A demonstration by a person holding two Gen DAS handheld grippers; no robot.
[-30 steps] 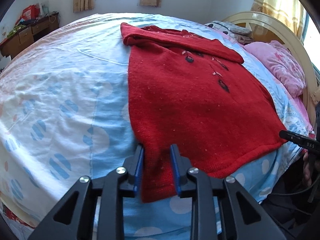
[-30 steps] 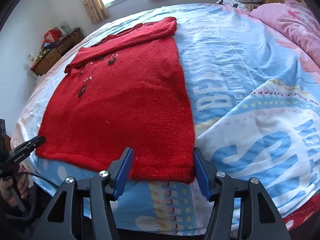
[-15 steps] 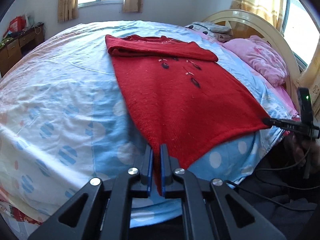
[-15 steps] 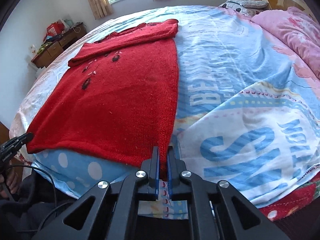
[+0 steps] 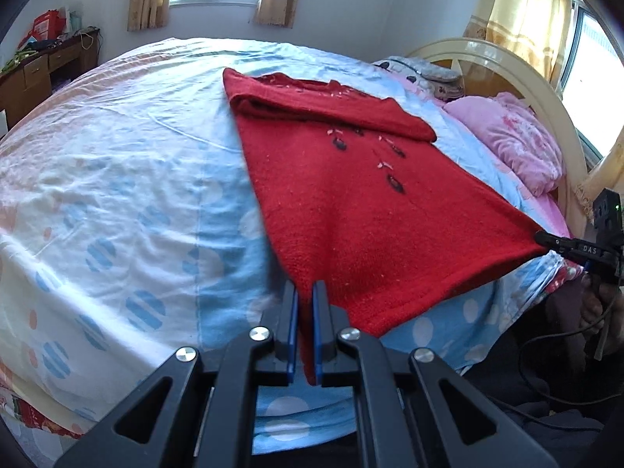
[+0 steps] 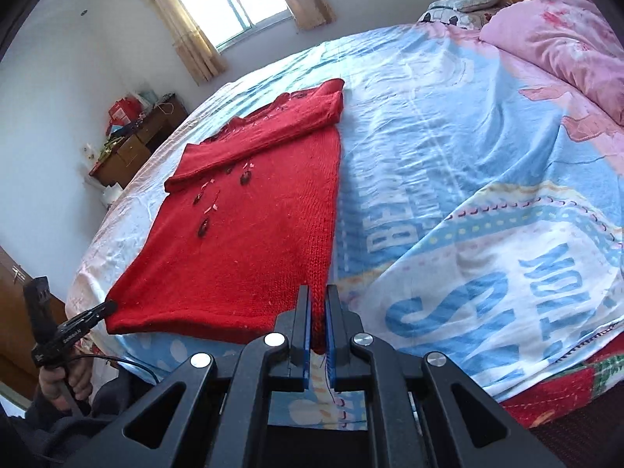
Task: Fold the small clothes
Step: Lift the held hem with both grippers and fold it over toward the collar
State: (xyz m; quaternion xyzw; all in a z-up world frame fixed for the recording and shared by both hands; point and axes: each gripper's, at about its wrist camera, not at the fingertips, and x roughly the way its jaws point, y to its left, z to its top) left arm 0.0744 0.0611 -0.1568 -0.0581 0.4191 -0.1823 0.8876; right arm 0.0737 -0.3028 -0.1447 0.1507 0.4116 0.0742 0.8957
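Sweater: a red knit sweater [image 5: 351,210] lies spread on the bed [image 5: 128,179], hem toward the near edge, collar end toward the far side; its sleeves are folded across the upper part in a band [image 5: 331,105].
Decoration: dark oval buttons or appliqués [image 6: 202,228] run in a line down the front, with small pale flecks beside them.
Left claw: the left claw [image 5: 305,304] is clenched on one lower hem corner of the sweater, red knit pinched between its blue pads [image 5: 293,323].
Right claw: the right claw [image 6: 319,308] is clenched on the other lower hem corner, the side edge of the sweater running straight into the gap between its pads [image 6: 305,327].
Hem: the hem between the two corners hangs raised off the bed edge and pulled taut; the rest of the garment rests on the sheet.
Other claw in view: each camera catches the opposite claw at the frame edge, nipping its corner; in the right wrist view a hand [image 6: 66,380] grips the handle with a cable trailing.
Bedding: a pale blue printed sheet [image 6: 448,195] with dots and large lettering covers the bed; a pink quilt [image 5: 518,144] lies bunched by the cream headboard [image 5: 518,74].
Room: a curtained window [image 6: 238,4] and a cluttered wooden desk [image 6: 136,144] stand behind; what sits on the desk is too small to tell, possibly bags and boxes.
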